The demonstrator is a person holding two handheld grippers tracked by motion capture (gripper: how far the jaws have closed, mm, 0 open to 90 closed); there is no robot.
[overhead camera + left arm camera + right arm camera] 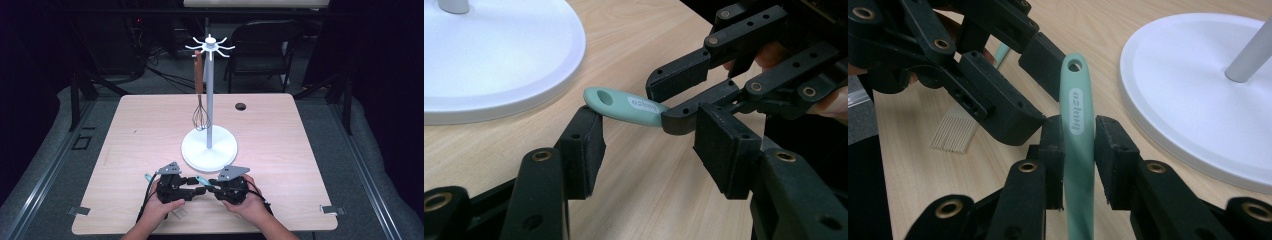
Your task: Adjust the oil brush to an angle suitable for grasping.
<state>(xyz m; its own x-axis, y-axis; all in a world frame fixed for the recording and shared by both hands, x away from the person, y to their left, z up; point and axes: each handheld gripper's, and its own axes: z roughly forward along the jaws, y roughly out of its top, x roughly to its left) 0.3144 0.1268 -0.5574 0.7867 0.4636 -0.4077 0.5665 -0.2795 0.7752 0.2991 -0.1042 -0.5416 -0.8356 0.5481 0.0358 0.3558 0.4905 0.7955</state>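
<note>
R tongs [1075, 145] clamped on teal handle [1077, 120], hole end fwd for hooking | L tongs [649, 150] open, straddling tip, no contact | rack [209, 145] w/ whisk [200, 117] just ahead on tabletop [280, 150]

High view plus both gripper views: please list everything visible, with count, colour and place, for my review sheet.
Table: one, light wood, centre of the high view.
Rack stand: one, white round base and grey pole with hooks on top, mid-table.
Whisk: one, brown handle and dark wires, hanging from a rack hook.
Green handle: one, mint green with a hole at its end, clamped in the right gripper near the table's front edge.
Bristle brush: one, pale bristles, lying on the table beside the left gripper.
Chair: one, dark, behind the table.
Left gripper: one, black, jaws open beside the handle's end.
Right gripper: one, black.
</note>
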